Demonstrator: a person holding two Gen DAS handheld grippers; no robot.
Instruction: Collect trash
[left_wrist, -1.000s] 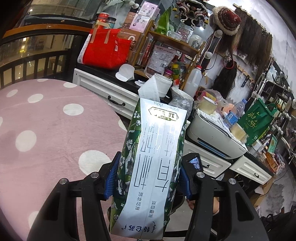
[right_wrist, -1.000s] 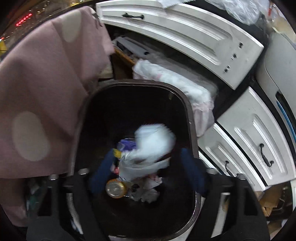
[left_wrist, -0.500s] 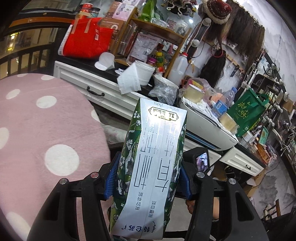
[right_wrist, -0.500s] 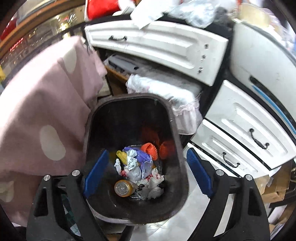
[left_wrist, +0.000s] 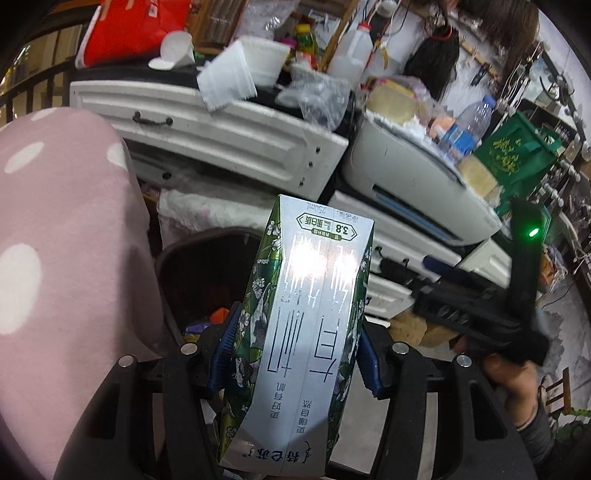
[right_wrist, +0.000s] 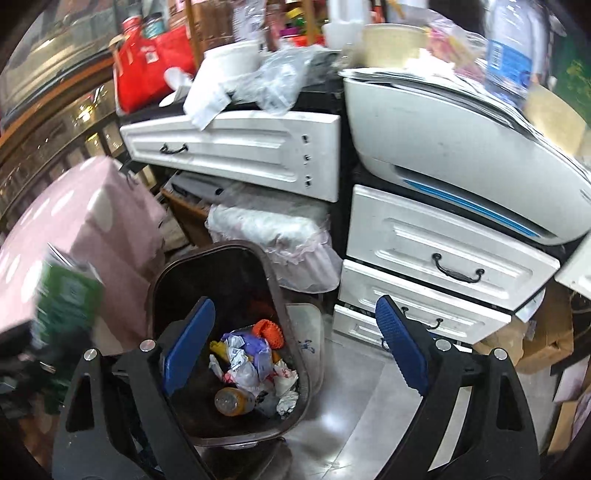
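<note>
My left gripper (left_wrist: 293, 354) is shut on a green and silver drink carton (left_wrist: 306, 325), held upright above the dark trash bin (left_wrist: 192, 266). The carton also shows blurred at the left of the right wrist view (right_wrist: 68, 295). My right gripper (right_wrist: 295, 350) is open and empty above the bin (right_wrist: 266, 258), which holds crumpled paper, wrappers and a bottle (right_wrist: 234, 400). The right gripper body and the hand holding it show in the left wrist view (left_wrist: 480, 317).
A pink polka-dot cloth (left_wrist: 62, 240) hangs to the left of the bin. White drawers (right_wrist: 443, 266) and a printer (right_wrist: 461, 147) stand behind it, with a cluttered counter above. A cardboard box (right_wrist: 546, 332) sits on the floor at right.
The white trash that left my right gripper has landed in the bin, and that gripper has pulled up and back. My left gripper has swung the carton over toward the bin.
</note>
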